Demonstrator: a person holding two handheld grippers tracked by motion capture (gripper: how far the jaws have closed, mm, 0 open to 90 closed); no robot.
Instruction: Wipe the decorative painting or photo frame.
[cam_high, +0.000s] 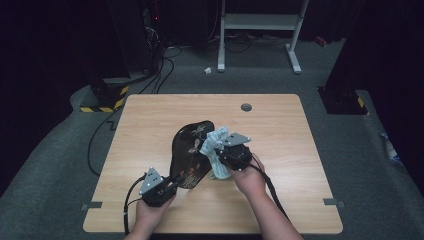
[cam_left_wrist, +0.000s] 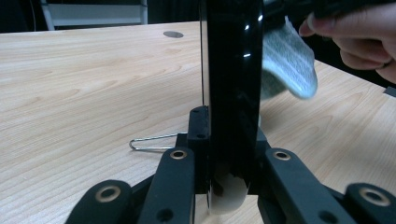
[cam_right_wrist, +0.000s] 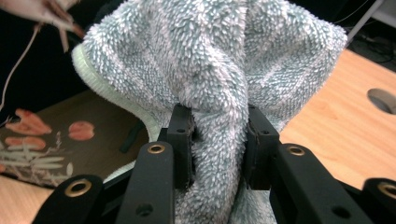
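On the counter (cam_high: 150, 115), the left hand-held gripper (cam_high: 172, 186) clamps a black tray (cam_high: 192, 150); the right hand-held gripper (cam_high: 220, 150) grips a cloth (cam_high: 215, 140), seemingly wiping, next stroke across it

The left hand (cam_high: 150, 212) came in from the bottom edge and held the left gripper (cam_high: 172, 186) low, pointing up and to the right. Its jaws were closed tight on something thin. The right hand (cam_high: 248, 176) sat higher and near the middle, holding the right gripper (cam_high: 216, 150) pointed left. Its jaws were squeezed on something soft. Both forearms stayed close together.
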